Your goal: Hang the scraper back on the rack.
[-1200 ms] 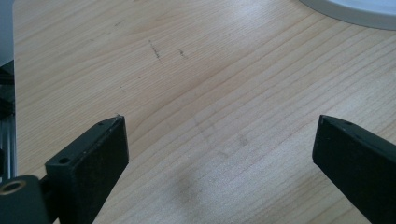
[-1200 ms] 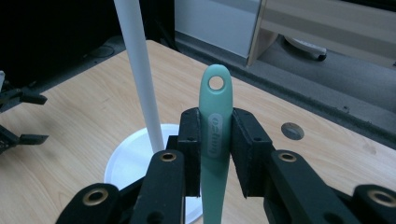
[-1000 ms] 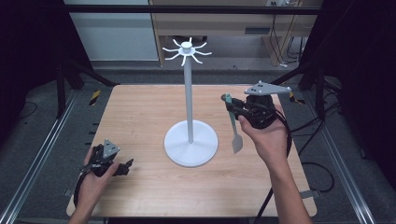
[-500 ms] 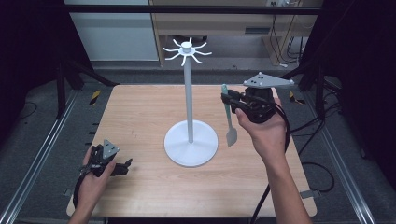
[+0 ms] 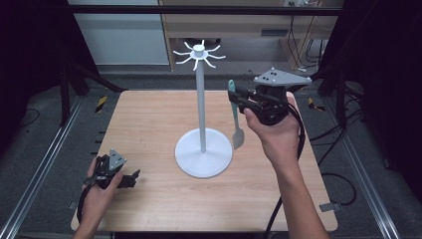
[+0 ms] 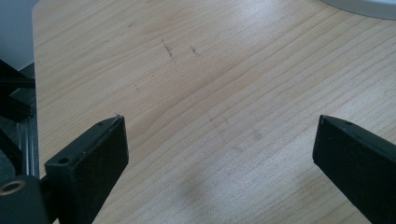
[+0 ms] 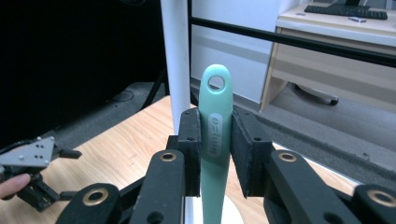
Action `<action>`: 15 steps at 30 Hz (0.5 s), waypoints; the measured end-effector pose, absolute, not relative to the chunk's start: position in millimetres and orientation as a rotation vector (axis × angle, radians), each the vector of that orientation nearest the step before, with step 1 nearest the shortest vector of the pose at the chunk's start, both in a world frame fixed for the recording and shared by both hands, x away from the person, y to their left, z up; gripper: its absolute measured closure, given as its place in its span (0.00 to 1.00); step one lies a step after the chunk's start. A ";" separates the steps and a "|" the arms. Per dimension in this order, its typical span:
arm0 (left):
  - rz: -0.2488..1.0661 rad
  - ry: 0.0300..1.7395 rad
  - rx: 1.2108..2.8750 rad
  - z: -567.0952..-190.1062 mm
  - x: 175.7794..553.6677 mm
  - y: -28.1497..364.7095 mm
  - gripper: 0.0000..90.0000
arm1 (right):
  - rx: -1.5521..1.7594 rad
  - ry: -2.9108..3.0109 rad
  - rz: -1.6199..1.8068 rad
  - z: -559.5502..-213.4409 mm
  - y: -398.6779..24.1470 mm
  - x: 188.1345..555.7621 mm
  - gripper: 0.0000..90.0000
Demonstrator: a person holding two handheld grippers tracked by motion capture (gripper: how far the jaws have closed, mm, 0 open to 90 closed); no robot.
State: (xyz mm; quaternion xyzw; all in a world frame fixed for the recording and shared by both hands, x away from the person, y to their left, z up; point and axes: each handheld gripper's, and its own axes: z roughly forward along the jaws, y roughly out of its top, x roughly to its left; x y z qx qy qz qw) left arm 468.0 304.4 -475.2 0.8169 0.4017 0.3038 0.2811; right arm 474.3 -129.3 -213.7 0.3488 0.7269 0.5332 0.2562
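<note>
One spatula (image 5: 234, 113) has risen higher in right gripper (image 5: 242, 100).

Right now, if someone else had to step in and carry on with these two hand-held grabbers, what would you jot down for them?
Right gripper: shut on the green spatula, held upright in the air by its handle, hanging hole at the top, blade down.
Left gripper: open, holding nothing, low over the wooden table near its front left corner.
White hook stand: stands mid-table, hooks at its top all bare; the spatula is just beside its pole, below the hooks.
Done: spatula picked up.
Left, most likely: raise it and slip the handle's hole over a hook, then let go.
</note>
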 end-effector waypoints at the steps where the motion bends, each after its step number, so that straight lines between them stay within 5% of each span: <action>1: 0.814 1.077 2.188 -475.4 468.4 304.0 0.03 | 0.942 1.973 1.450 -212.3 -128.2 474.3 0.83; 15: 0.809 1.079 2.186 -475.1 468.2 303.6 0.03 | 0.891 1.952 1.500 -194.8 -114.4 470.3 0.83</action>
